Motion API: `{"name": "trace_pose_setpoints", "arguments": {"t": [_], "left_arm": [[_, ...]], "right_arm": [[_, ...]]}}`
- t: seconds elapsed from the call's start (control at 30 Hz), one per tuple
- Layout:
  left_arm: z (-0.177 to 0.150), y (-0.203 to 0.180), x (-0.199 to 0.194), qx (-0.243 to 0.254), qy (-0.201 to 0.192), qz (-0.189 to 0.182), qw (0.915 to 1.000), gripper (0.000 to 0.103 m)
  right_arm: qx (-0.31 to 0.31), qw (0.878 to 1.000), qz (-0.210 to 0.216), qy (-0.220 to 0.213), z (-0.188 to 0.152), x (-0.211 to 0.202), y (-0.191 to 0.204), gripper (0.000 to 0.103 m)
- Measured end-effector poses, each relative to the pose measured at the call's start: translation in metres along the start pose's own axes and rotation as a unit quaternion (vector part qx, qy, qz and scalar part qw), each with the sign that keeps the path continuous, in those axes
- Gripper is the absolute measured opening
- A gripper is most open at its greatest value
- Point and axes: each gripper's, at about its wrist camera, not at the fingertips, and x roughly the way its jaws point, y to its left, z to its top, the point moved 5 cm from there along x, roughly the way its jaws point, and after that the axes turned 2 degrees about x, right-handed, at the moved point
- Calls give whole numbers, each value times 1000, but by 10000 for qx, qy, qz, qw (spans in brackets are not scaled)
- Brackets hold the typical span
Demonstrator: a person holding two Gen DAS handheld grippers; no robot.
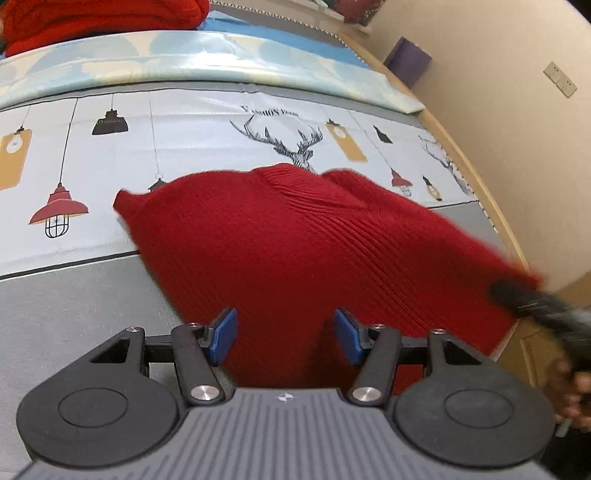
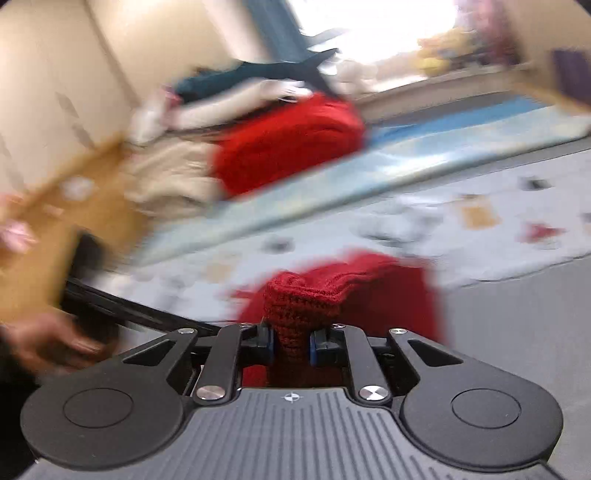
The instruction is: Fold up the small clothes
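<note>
A dark red ribbed knit garment [image 1: 295,240] lies spread on the lamp-and-deer printed cloth [image 1: 184,122]. My left gripper [image 1: 285,336] hovers over its near part, open, its blue pads [image 1: 221,336] apart and pressing on nothing. In the left wrist view the blurred right gripper [image 1: 532,302] holds the garment's right edge, lifted off the cloth. In the right wrist view my right gripper [image 2: 291,347] is shut on a bunched fold of the red knit [image 2: 299,306], which sticks up between the pads. That view is heavily blurred.
A pile of bright red clothing [image 1: 99,22] sits at the back on a pale blue blanket [image 1: 221,59]. It shows again as a red heap [image 2: 288,144] beside beige cloth. A wooden bed edge [image 1: 491,206] and a wall run along the right, with a purple box [image 1: 408,61]. A hand [image 2: 48,343] shows at the left.
</note>
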Motion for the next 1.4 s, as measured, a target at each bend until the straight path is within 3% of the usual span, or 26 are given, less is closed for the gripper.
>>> {"name": "trace_pose_setpoints", "arguments": {"t": [0.07, 0.1, 0.17, 0.27, 0.33, 0.4, 0.43, 0.6, 0.77, 0.93, 1.03, 1.1, 1.3, 1.4], "left_arm": [[0, -1, 3, 53, 84, 33, 9999, 64], [-1, -1, 6, 64, 158, 51, 9998, 64], [-3, -1, 12, 45, 303, 50, 9995, 67], [-6, 2, 22, -164, 480, -8, 9987, 71], [-6, 6, 29, -406, 550, -80, 9976, 74], [-8, 11, 37, -615, 609, -36, 9962, 81], [-9, 13, 41, -685, 666, 5, 9954, 81], [-10, 18, 53, -963, 760, -85, 9924, 85], [-9, 22, 60, -1086, 777, -147, 9909, 88], [-9, 29, 66, -1246, 800, -232, 9887, 90], [-7, 33, 59, -1255, 737, -297, 9889, 78], [-6, 36, 50, -1228, 645, -348, 9897, 62], [-9, 60, 14, -1251, 396, -227, 9911, 27], [-15, 77, -4, -1334, 329, -133, 9904, 27]], "right_arm": [[-104, 9882, -1238, 891, -24, 19, -36, 16], [25, 9787, -1545, 1351, -40, 28, -52, 16], [378, 9746, -1390, 1715, -56, 32, -65, 17], [497, 9820, -1041, 1498, -50, 23, -62, 28], [897, 9831, -865, 1340, -44, 20, -69, 57], [1273, 9801, -869, 1249, -45, 23, -79, 75], [1414, 9777, -900, 1263, -47, 26, -85, 76], [1692, 9715, -816, 1445, -65, 47, -95, 72], [1507, 9715, -739, 1676, -71, 65, -90, 72], [1324, 9713, -713, 1841, -66, 76, -82, 59], [1255, 9718, -652, 1888, -63, 80, -73, 51], [1218, 9720, -639, 1906, -63, 82, -67, 48], [1042, 9753, -186, 1941, -62, 96, -31, 40], [824, 9768, 137, 1974, -63, 106, -4, 39]]}}
